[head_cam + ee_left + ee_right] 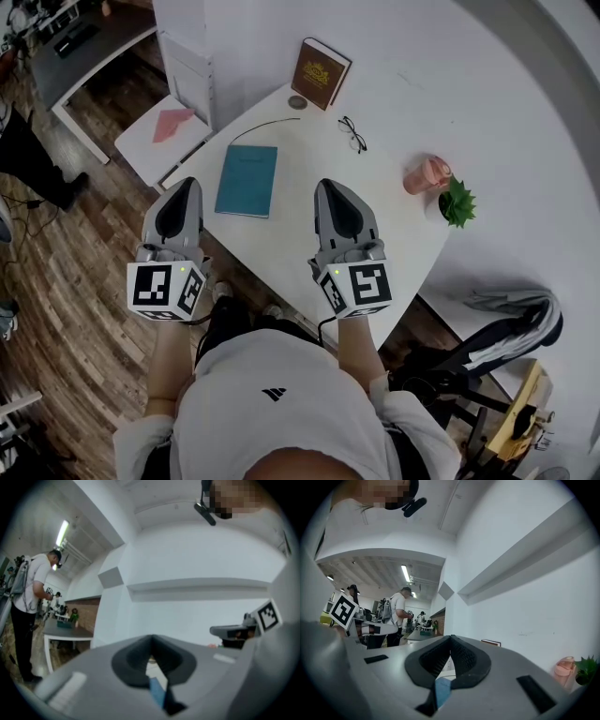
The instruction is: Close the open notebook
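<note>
White tabletop against a white wall, seen from my remote station: the teal notebook lay flat with its cover shut, toward the table's left side, its near edge angled toward the person.

I had the left gripper hanging just left of the notebook, over the table's left edge, and the right gripper just right of it, over the table. Both pointed level toward the wall and neither touched the notebook. In the left gripper view the jaws met tip to tip with nothing between them. The right gripper view showed the same, its ribbed pads clenched together on nothing. A sliver of teal cover showed under each pair.

Farther off, a pair of glasses lay right of the notebook. A brown book leaned upright at the wall, a small round object just beside it. At the table's right edge stood a pink cup and a small green plant. Wooden floor spread to the left.
</note>
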